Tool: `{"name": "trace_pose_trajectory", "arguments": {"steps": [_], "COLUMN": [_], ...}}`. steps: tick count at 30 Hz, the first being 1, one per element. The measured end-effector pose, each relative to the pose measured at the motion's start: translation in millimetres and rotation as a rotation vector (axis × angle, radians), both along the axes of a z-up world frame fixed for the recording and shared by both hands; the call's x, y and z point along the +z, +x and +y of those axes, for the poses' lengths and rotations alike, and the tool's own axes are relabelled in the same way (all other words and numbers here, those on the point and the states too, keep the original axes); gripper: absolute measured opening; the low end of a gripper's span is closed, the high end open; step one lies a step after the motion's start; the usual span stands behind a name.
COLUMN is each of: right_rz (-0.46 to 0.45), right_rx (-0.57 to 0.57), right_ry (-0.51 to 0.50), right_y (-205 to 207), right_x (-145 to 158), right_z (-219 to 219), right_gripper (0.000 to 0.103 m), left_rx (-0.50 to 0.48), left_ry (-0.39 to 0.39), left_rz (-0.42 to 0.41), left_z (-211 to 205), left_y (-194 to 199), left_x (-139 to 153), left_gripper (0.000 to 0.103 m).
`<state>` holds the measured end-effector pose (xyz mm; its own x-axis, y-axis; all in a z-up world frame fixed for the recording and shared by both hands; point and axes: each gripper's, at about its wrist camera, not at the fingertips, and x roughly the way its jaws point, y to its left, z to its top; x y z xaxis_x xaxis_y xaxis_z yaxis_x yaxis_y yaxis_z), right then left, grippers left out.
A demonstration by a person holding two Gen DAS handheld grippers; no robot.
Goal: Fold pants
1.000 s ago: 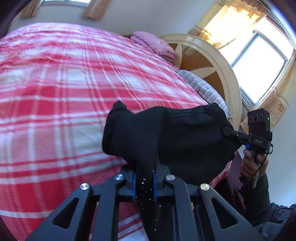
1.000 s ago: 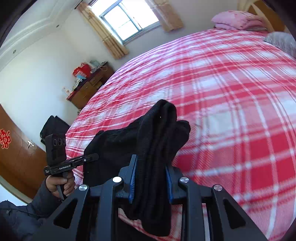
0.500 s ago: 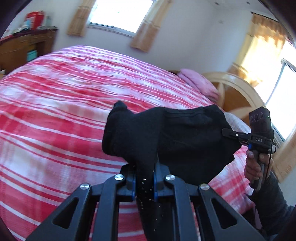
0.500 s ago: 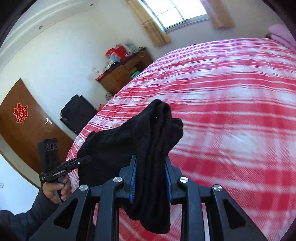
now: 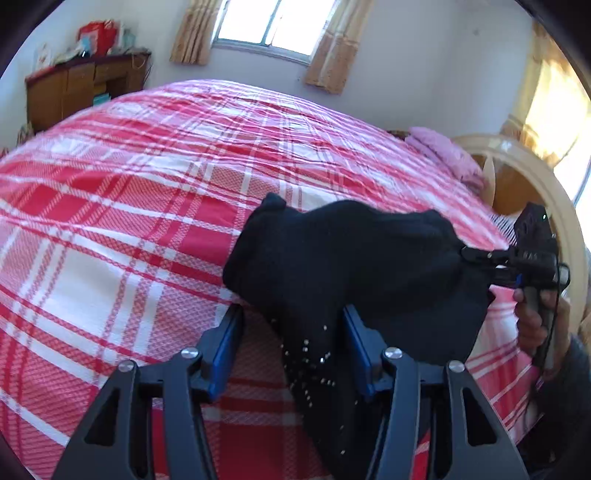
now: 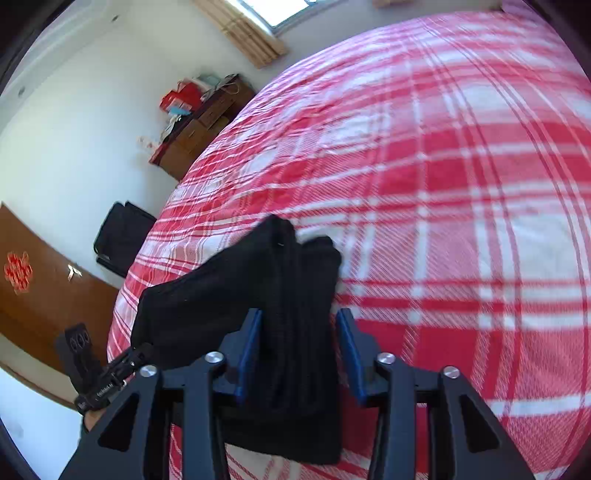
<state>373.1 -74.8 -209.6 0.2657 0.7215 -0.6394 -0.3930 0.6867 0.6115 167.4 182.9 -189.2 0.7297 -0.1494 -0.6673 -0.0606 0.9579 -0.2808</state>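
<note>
In a sunlit bedroom, I am working both handheld grippers over a bed [image 5: 129,206] spread with a red-and-white plaid cover, and the folded black pants [image 5: 354,258] lie bunched on the near edge of that cover, between my two tools. From the left wrist camera, the left gripper [image 5: 293,339] has its fingers spreading apart at this moment: the blue pads stand clear of the cloth on the left side, with a strip of the dark fabric, flecked with pale specks, running down between them, so I read the hold as released. The same view shows the right gripper [image 5: 476,258] at the far right, its tip at the pants' edge and a hand [image 5: 532,325] wrapped round its handle. From the right wrist camera, the right gripper [image 6: 299,347] is likewise opening, a thick stack of black folds [image 6: 258,295] sitting between its blue pads with a visible gap on the right one; nothing is pinched there. The left gripper [image 6: 125,362] appears low at the left of that view, beside the pants' other end. Behind the bed stand a brown wooden cabinet [image 6: 207,125] with red boxes on top, a curtained window [image 5: 273,26], a pink folded blanket [image 5: 443,151] near the cream headboard [image 5: 532,173], and a black bag [image 6: 122,236] on the floor by a brown door [image 6: 40,291].
</note>
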Motion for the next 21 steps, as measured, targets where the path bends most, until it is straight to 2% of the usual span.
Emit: {"name": "trace_pose_trajectory", "arguments": {"steps": [4, 9, 13, 15, 21], "right_rz": [-0.006, -0.042, -0.052, -0.084, -0.171], "right_rx": [-0.027, -0.034, -0.067, -0.093, -0.173], "right_ry": [0.066, 0.057, 0.063, 0.021, -0.16], "right_y": [-13.5, -26.8, -30.7, -35.5, -53.5], "right_x": [-9.0, -8.1, -5.6, -1.1, 25.6], "right_z": [-15.2, -23.6, -36.5, -39.6, -51.0], "right_gripper": [0.049, 0.049, 0.053, 0.056, 0.058], "left_rx": [0.001, 0.015, 0.067, 0.101, 0.157], "left_ry": [0.023, 0.065, 0.145, 0.19, 0.268], "left_rz": [-0.012, -0.017, -0.016, -0.003, 0.012], "left_z": [4.0, 1.0, -7.4, -9.1, -12.3], "left_y": [-5.4, -7.1, -11.6, -14.8, -29.6], "left_x": [-3.5, -2.9, -0.1, 1.6, 16.4], "left_gripper": [0.057, 0.058, 0.071, 0.084, 0.086]}}
